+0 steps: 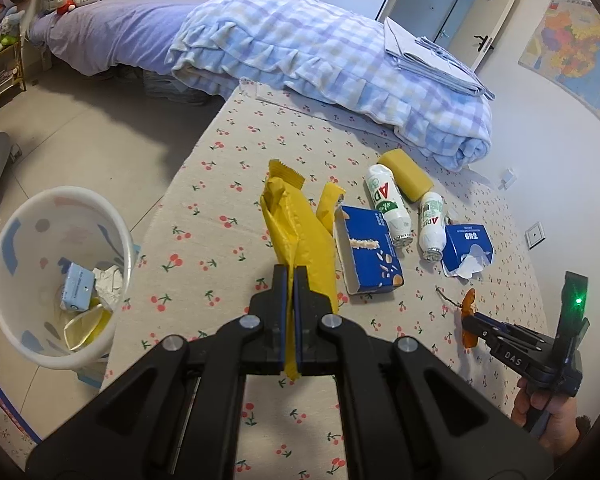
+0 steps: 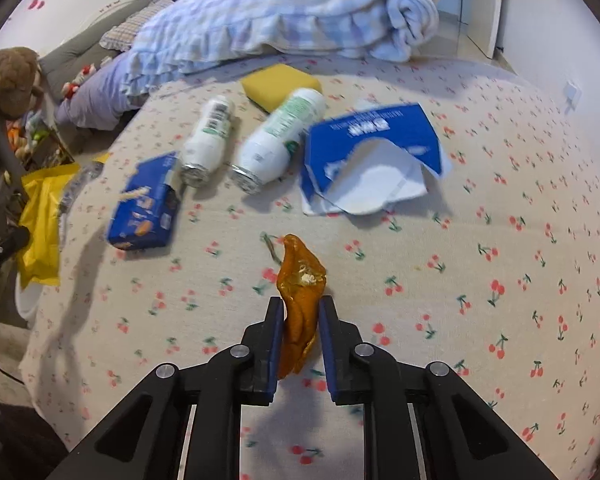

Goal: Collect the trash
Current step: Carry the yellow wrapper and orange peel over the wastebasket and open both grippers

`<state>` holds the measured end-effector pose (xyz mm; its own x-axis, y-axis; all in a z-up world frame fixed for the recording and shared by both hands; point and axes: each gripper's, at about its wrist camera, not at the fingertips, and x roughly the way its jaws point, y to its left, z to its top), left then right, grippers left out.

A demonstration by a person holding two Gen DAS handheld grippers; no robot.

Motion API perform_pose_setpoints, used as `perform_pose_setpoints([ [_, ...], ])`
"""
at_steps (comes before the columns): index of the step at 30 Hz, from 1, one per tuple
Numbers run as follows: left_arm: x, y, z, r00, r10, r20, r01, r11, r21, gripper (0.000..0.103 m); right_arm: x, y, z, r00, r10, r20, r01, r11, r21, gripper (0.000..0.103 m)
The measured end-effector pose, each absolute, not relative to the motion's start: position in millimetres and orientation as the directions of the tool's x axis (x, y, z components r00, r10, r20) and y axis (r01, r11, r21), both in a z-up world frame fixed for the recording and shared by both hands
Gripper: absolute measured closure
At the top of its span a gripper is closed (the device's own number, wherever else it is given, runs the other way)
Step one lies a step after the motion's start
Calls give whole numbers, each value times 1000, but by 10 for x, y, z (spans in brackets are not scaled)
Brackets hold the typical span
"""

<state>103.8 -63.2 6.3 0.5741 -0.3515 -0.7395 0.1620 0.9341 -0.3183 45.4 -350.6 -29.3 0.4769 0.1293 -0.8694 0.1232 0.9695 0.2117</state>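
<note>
My left gripper (image 1: 291,270) is shut on a long yellow wrapper (image 1: 296,224), held up over the cherry-print bedsheet (image 1: 220,208). My right gripper (image 2: 300,304) is shut on a crumpled orange scrap (image 2: 302,272) just above the sheet; the left wrist view shows that scrap (image 1: 468,304) at the right gripper's tip. On the floor to the left stands a white bin (image 1: 60,192) holding a pale blue box and crumpled paper. Still on the sheet lie a blue snack box (image 1: 374,252), two white bottles (image 1: 386,200) (image 1: 432,220) and a torn blue box (image 1: 468,244).
A yellow sponge (image 1: 406,174) lies behind the bottles. A rolled checked blanket (image 1: 320,52) with folded cloth on top fills the far side of the bed. The bed's edge (image 1: 188,168) drops to a tiled floor on the left. A hand (image 1: 540,412) grips the right tool.
</note>
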Motion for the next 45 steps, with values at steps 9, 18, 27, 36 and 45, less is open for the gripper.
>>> perform_pose_setpoints([
  [9, 1019, -387, 142, 599, -349, -721, 136, 931, -338, 100, 474, -3218, 105, 541, 210, -814, 66, 955, 291, 85],
  [18, 946, 127, 151, 627, -308, -715, 62, 935, -348, 100, 609, -2659, 327, 555, 281, -783, -25, 946, 322, 85],
  [27, 863, 767, 92, 645, -227, -729, -60, 937, -345, 99, 782, -1992, 404, 540, 351, -765, -133, 933, 334, 85],
  [36, 875, 1236, -9, 635, -93, -767, -217, 931, -292, 87, 947, -1419, 399, 518, 421, -745, -216, 906, 363, 85],
  [45, 959, 1405, -86, 507, 45, -861, -344, 926, -154, 16, 1120, -1039, 289, 477, 484, -734, -258, 875, 410, 85],
])
